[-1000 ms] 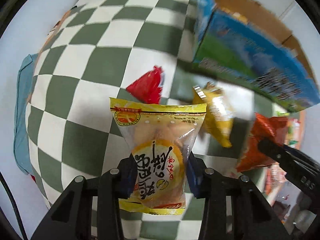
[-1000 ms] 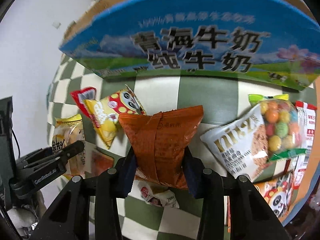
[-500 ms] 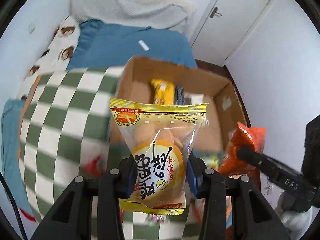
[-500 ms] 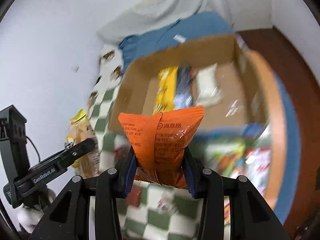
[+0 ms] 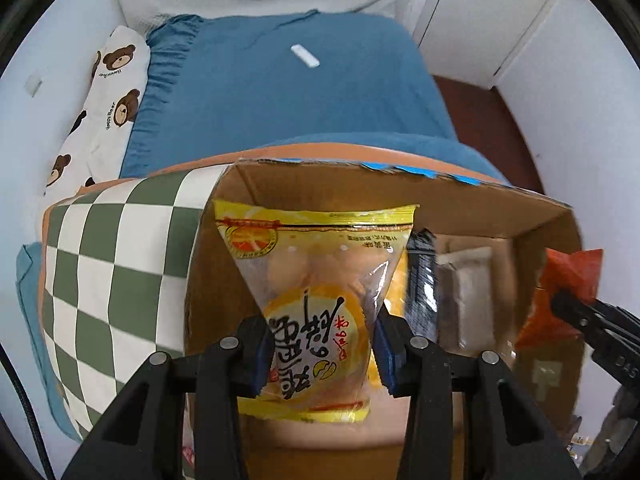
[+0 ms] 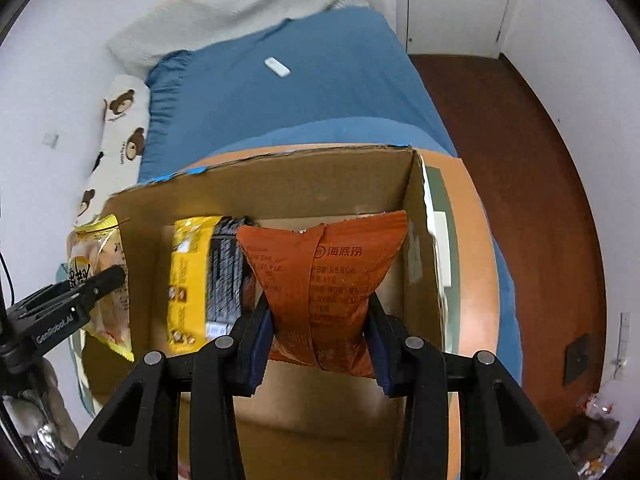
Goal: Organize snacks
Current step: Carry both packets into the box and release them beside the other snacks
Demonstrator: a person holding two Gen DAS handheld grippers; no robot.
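My left gripper (image 5: 322, 350) is shut on a yellow snack packet (image 5: 316, 280) with clear film and holds it upright over the left part of an open cardboard box (image 5: 440, 196). My right gripper (image 6: 316, 336) is shut on an orange snack packet (image 6: 320, 276) over the right part of the same box (image 6: 304, 184). Inside the box lie a yellow packet (image 6: 188, 276), a dark packet (image 6: 224, 276) and a pale packet (image 5: 464, 284). The orange packet shows at the right edge of the left wrist view (image 5: 560, 292); the yellow one shows at the left of the right wrist view (image 6: 100, 272).
The box sits on a green-and-white checked cloth (image 5: 112, 264) on a bed with a blue sheet (image 5: 280, 92). A bear-print pillow (image 5: 100, 108) lies at the left. A small white item (image 6: 277, 67) lies on the sheet. Brown floor (image 6: 520, 160) is at the right.
Both grippers have risen and moved from the loose snacks on the cloth to above the open box, each still holding its packet. The box interior now fills the view.
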